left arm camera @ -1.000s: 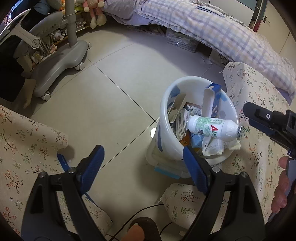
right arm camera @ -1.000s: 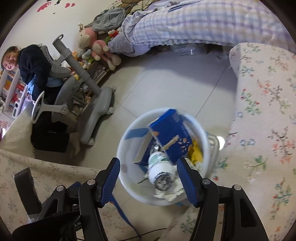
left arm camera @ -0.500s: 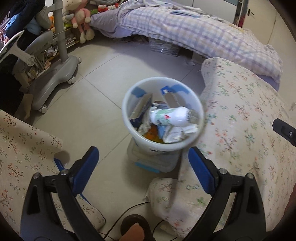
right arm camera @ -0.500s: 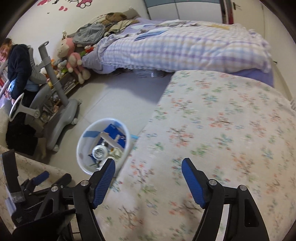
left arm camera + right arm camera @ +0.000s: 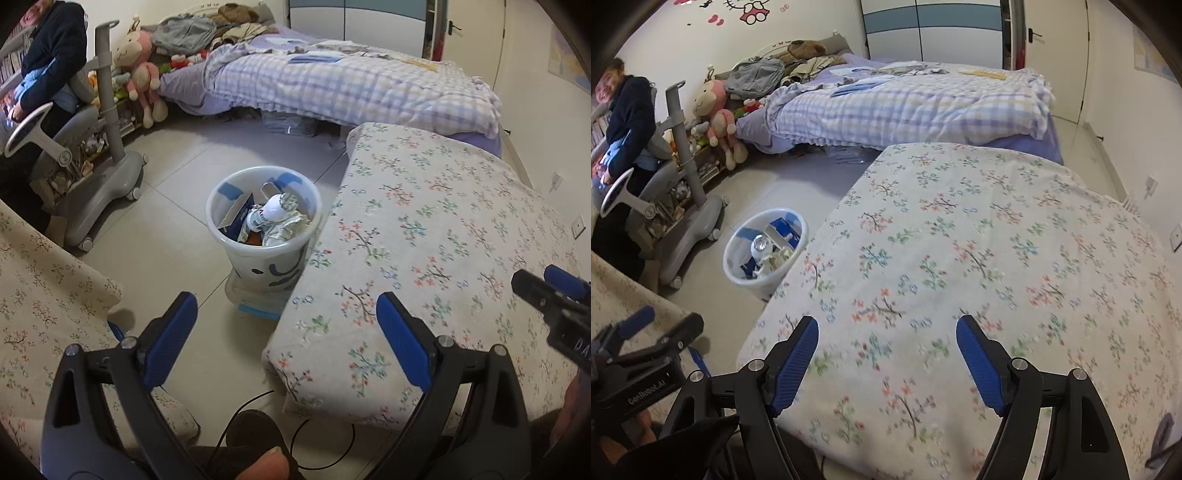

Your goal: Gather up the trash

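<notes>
The trash bin (image 5: 264,221) stands on the floor against the near-left edge of the flowered desk (image 5: 424,258), holding a white bottle (image 5: 271,212) lying neck up toward the desk. Left claw (image 5: 286,332), nearer the bin, is spread and empty; right claw (image 5: 886,363), over the desk, has just been opening, also empty. Readable: "GenRobot.AI" on the left tool; bottle label illegible.
</notes>
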{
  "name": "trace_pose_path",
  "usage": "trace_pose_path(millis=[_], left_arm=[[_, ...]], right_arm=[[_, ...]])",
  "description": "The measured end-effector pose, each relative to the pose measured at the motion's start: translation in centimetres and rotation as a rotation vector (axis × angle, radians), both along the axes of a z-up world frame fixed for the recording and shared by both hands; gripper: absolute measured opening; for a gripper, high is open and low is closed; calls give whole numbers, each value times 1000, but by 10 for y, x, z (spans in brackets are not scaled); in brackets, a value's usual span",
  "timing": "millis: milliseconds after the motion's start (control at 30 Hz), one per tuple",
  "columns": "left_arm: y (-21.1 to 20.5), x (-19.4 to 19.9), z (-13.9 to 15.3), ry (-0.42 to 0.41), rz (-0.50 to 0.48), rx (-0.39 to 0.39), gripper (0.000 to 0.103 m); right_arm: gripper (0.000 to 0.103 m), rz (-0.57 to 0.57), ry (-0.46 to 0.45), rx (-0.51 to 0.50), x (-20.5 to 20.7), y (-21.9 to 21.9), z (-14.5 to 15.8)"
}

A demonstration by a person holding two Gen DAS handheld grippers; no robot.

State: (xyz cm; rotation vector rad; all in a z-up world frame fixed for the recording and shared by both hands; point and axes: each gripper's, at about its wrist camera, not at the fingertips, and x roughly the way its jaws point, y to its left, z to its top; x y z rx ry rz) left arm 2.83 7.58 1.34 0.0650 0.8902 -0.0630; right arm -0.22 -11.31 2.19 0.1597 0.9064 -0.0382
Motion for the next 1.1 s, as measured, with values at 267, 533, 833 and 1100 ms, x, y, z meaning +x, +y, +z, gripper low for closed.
trace_pose_path(millis=[267, 533, 833, 1100], left_arm=[[-21, -32, -1, -76, -29, 24, 97], [-37, -39, -5, -69, -67, 14, 97], [-32, -39, -7, -67, -46, -6, 97], [-32, -38, -8, -60, -56, -9, 97]], right_arm=[[82, -72, -58, -79, -43, -9, 0], [82, -89, -60, -101, -48, -15, -4], [82, -74, -50, -108, -47, -11, -8], [82, -61, -43, -106, -45, -6, -11]])
